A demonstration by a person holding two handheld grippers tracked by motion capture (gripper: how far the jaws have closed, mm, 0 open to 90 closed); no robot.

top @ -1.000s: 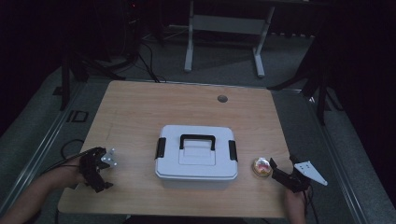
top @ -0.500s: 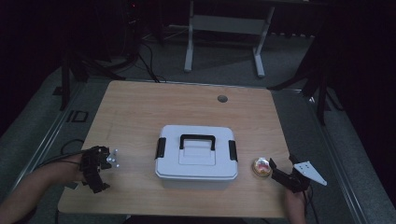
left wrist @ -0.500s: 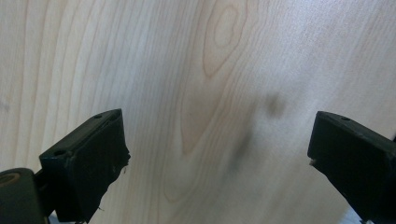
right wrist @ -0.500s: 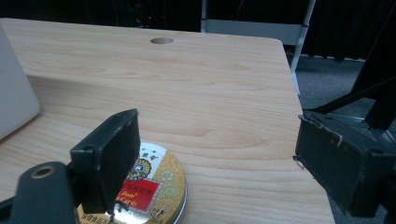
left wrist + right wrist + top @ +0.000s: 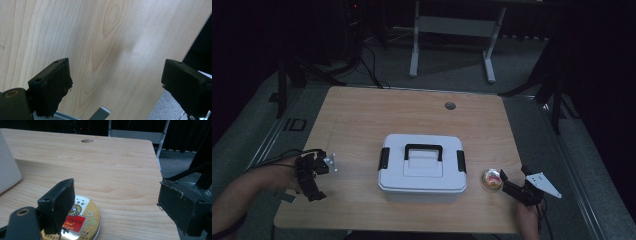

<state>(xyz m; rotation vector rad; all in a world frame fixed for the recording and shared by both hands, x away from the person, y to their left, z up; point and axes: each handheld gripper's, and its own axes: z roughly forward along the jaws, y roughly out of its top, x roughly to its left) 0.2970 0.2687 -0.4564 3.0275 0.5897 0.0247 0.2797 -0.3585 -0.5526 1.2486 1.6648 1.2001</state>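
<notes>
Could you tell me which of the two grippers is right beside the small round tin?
The right gripper: its open jaws sit at the round tin, right of the white box. The left gripper hovers over bare table.

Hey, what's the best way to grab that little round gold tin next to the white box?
Grip the tin across its rim from above. It lies flat and low on the table, so only its edges offer purchase. The open right tongs already hover beside it, clear of the box.

Counter (image 5: 362, 115): pale wood, with a round hole (image 5: 450, 105) near its far edge.
Middle: white box (image 5: 422, 169) with black handle.
Right of box: round tin (image 5: 492, 178), just beside it.
</notes>
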